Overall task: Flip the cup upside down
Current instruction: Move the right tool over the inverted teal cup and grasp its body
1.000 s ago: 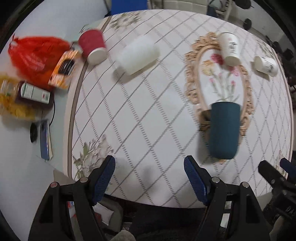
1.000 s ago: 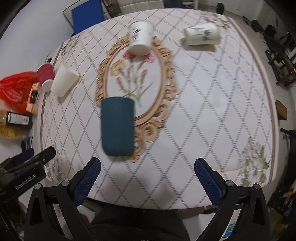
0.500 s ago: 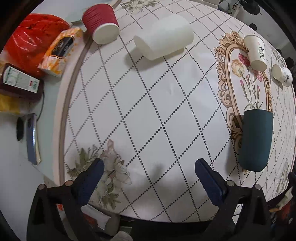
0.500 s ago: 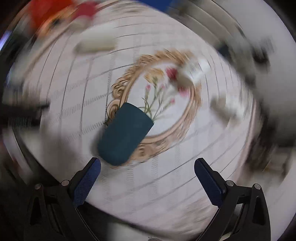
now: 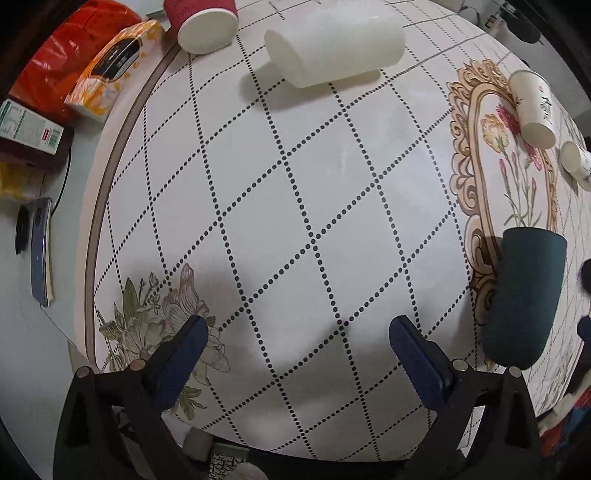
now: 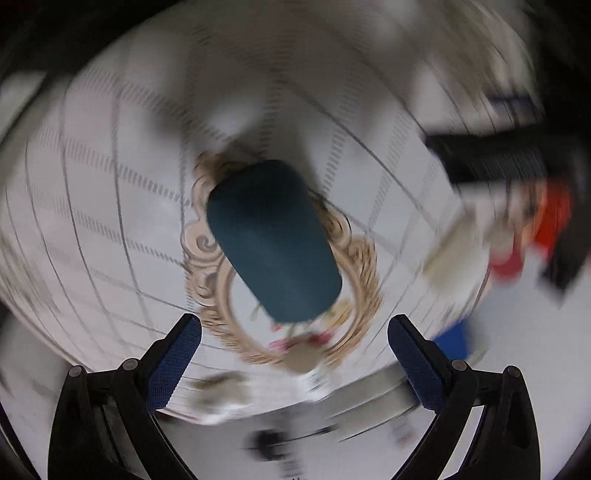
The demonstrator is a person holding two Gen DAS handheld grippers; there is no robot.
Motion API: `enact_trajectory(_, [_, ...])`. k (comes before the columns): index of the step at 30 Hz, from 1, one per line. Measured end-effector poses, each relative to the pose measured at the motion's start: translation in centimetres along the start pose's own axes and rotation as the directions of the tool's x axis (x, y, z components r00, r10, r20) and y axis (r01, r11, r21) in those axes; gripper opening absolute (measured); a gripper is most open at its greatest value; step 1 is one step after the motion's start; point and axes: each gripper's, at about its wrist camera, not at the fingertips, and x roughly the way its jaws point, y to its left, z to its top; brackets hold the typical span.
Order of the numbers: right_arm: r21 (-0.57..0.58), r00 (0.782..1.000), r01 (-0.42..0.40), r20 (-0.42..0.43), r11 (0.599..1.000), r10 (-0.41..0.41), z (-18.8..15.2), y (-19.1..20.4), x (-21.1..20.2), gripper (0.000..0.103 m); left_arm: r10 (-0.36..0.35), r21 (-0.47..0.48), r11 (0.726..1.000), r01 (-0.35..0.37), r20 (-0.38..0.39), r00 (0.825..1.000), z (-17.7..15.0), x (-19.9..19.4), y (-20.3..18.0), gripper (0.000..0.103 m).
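A dark teal cup [image 5: 524, 295] stands on the patterned table at the edge of the gold oval frame, at the right of the left wrist view. It fills the middle of the blurred right wrist view [image 6: 273, 240]. My right gripper [image 6: 293, 325] is open and empty, hovering above the cup with the view turned around. My left gripper [image 5: 295, 332] is open and empty over bare tablecloth, to the left of the teal cup. A white ribbed cup [image 5: 332, 44] lies on its side at the far end.
A red paper cup [image 5: 201, 18] lies at the table's far left edge. Two white paper cups [image 5: 533, 107] lie near the oval frame [image 5: 469, 184]. A red bag [image 5: 62, 66], an orange packet [image 5: 110, 66], a bottle and a phone [image 5: 40, 251] sit beside the table.
My left gripper has moved forward and down towards the tablecloth. My right gripper has rotated fast and closed in over the teal cup, which now looks turned around and larger.
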Motion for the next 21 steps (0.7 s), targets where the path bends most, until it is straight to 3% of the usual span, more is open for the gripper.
enact_trajectory(5, [-0.238, 0.994, 0.082, 0.093, 0.968, -0.061, -0.4, 1.0, 2.2, 0.103, 0.016, -0.048, 0.999, -0.017, -0.012, 1.000, -0.3, 0.9, 0.8, 0.101])
enact_trajectory(9, [-0.334, 0.987, 0.120, 0.140, 0.935, -0.076, -0.6, 1.3, 3.8, 0.103, 0.022, -0.083, 0.996, -0.024, -0.024, 0.999, -1.1, 1.4, 2.7, 0.101])
enact_trajectory(17, [-0.419, 0.982, 0.114, 0.182, 0.901, -0.040, -0.9, 2.0, 4.9, 0.103, 0.016, -0.127, 0.992, -0.020, -0.030, 0.999, -1.7, 2.2, 5.4, 0.101])
enact_trajectory(21, [-0.418, 0.983, 0.109, 0.182, 0.902, -0.034, -0.7, 2.6, 5.6, 0.102, 0.017, -0.125, 0.992, -0.020, -0.031, 0.999, -1.8, 2.6, 5.7, 0.101])
